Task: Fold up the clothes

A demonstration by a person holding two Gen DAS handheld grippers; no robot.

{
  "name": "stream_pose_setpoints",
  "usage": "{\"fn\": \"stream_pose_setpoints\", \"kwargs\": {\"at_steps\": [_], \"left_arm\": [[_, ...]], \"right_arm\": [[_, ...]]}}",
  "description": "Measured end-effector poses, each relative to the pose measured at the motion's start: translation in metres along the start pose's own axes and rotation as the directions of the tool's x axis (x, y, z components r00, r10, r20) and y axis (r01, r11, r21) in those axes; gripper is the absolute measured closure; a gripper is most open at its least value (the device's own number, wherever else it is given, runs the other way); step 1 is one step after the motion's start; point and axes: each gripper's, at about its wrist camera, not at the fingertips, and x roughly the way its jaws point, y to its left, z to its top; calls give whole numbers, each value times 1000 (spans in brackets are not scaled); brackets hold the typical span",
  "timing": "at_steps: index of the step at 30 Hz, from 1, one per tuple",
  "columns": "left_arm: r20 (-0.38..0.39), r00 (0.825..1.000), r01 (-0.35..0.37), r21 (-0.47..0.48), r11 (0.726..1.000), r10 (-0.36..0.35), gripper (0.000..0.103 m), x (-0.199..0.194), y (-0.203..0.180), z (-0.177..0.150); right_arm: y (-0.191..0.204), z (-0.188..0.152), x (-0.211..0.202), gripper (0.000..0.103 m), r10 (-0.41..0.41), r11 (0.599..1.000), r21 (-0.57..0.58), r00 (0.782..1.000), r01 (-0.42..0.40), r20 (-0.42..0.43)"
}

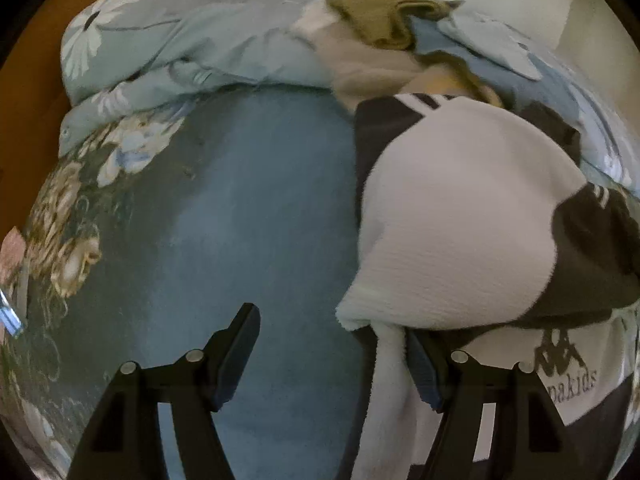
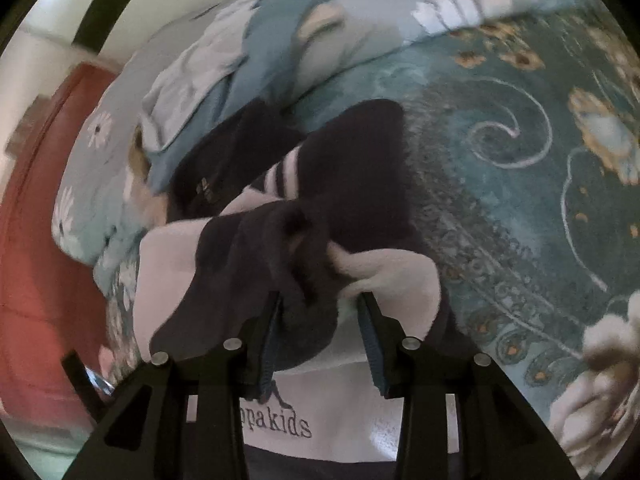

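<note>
I am folding a soft, fuzzy white and black sweater with thin white stripes on its sleeve (image 1: 460,216). It lies on the blue-green bed cover with gold flowers and curly lines (image 2: 520,160). In my right view I can read part of a name printed in dark letters on the white front of the sweater (image 2: 276,424).

My left tongs (image 1: 332,356) are wide open. One finger is out over the bare blue cover. The other finger is right at the edge of the sweater, and a white flap hangs down beside it. Nothing is pinched between them, so this hand holds nothing.

My right tongs (image 2: 318,332) are part way open, with a bunch of dark and white sweater cloth between the two fingers. I cannot tell if the pads are still squeezing it or if the cloth only rests there.

I think I am in the middle of a fold. One part of the sweater is laid over its middle, but it looks lumpy, not flat.

Behind the sweater is a rumpled pale blue quilt with white daisies (image 1: 168,40). On it sits a heap of other clothes, with an olive green knitted one on top (image 1: 380,20).

Next, I think my left tongs should take the near white edge. My right tongs should hold firmly or let go cleanly. Then I can smooth the lump and fold again.
</note>
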Motion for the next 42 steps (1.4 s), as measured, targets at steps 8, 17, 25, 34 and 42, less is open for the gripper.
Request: {"fn": "stream_pose_setpoints", "kwargs": {"at_steps": [8,17,25,34,42], "left_arm": [[-33,999,3,-42,999,-4,30,7,10,-7],[6,999,40,-54,998,-39,30,-7,9,-5],[-54,996,60,-106,993,-66,27,8,16,-12],[-120,976,163,-154,975,-182,24,9,26,-9],[-159,887,401,-202,894,-434,24,-26,56,-40]], "right_arm": [[9,-4,-2,69,39,999,-19,999,-39,9],[27,-3,-63,86,73,988,-146,977,-44,199],[-26,3,-31,86,-16,1000,-3,992,16,122],[-28,8,-19,81,-22,1000,2,999,22,40],[-42,-39,-53,54,-7,989,-147,996,-7,-93]]}}
